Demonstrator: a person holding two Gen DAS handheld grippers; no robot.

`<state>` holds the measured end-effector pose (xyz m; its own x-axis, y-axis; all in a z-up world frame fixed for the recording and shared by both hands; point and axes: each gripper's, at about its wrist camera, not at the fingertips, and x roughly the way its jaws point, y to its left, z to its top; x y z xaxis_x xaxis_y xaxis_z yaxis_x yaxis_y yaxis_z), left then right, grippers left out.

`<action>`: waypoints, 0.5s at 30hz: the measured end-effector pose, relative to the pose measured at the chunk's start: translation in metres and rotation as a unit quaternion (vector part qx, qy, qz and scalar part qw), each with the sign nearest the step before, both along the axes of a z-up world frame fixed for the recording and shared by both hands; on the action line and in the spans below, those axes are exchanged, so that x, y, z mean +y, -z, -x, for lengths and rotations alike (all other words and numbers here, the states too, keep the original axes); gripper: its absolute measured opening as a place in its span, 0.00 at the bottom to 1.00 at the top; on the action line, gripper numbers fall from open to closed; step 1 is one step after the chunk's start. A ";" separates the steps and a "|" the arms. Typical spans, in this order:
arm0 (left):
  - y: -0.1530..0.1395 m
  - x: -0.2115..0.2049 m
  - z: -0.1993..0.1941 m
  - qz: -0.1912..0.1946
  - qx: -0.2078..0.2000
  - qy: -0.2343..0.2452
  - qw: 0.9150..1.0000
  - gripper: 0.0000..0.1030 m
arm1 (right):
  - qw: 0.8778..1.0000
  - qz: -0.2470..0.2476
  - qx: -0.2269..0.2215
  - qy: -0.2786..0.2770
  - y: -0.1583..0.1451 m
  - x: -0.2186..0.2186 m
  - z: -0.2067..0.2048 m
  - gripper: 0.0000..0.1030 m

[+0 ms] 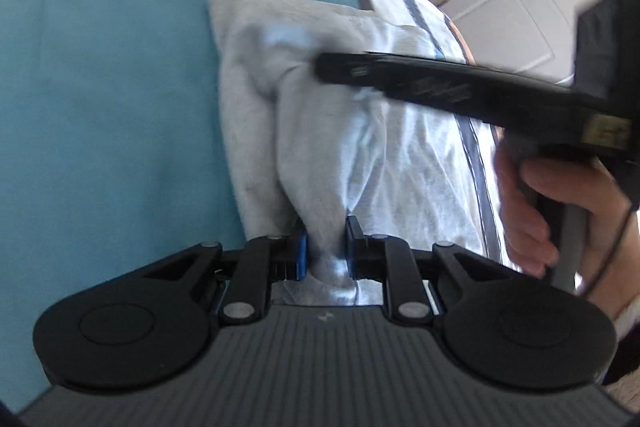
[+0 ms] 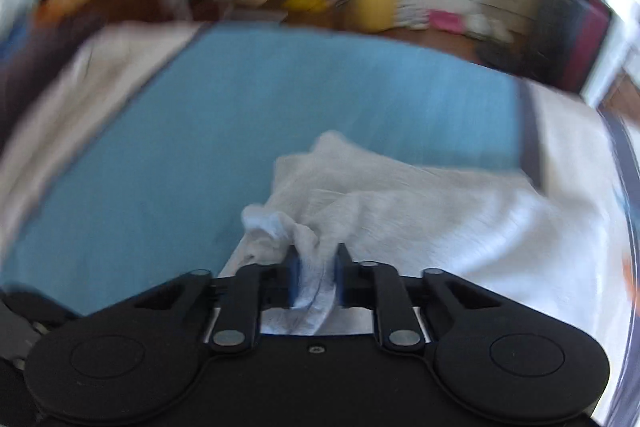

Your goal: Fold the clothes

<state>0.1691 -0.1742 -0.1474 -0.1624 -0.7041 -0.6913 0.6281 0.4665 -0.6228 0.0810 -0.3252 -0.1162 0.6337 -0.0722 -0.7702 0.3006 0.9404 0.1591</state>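
Pinching the grey garment (image 1: 256,131): left claw (image 1: 325,247) and right claw (image 2: 317,281), over teal sheet (image 1: 100,87)

Both views are bright with soft daylight. In the left wrist view the pale garment (image 1: 320,131) glares nearly white on its right side, toward the lit doors at upper right; the other tool (image 1: 320,65) crossing the frame is smeared by motion. The right wrist view is heavily blurred (worst along the top, where the room dissolves into streaks), and the white cloth (image 2: 440,203) blows out at lower right. Fisheye bending curves the blue bed cover (image 2: 280,99) and darkens the corners.
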 end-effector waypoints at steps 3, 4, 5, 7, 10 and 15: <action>-0.008 -0.004 0.006 0.004 -0.017 0.017 1.000 0.17 | 0.993 -0.022 -0.107 0.052 -0.016 -0.002 0.054 0.16; -0.010 -0.006 0.008 0.007 -0.022 0.022 0.999 0.17 | 0.986 -0.032 -0.146 0.066 -0.017 -0.003 0.073 0.16; -0.014 -0.007 0.011 0.012 -0.027 0.027 0.999 0.18 | 0.979 -0.050 -0.178 0.081 -0.016 -0.006 0.088 0.16; -0.020 -0.010 0.015 0.021 -0.038 0.036 0.998 0.19 | 0.968 -0.067 -0.217 0.106 -0.012 -0.011 0.104 0.16; -0.023 -0.006 0.014 0.033 -0.042 0.029 0.998 0.19 | 0.960 -0.079 -0.242 0.118 -0.012 -0.009 0.094 0.17; -0.005 0.020 -0.016 0.026 0.034 -0.043 0.998 0.20 | 0.975 -0.077 -0.195 0.070 -0.015 0.000 0.038 0.29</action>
<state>0.1855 -0.1540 -0.1425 -0.1451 -0.7521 -0.6429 0.5424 0.4830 -0.6874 0.0428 -0.3256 -0.1013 0.8728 -0.0811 -0.4813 0.3123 0.8506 0.4229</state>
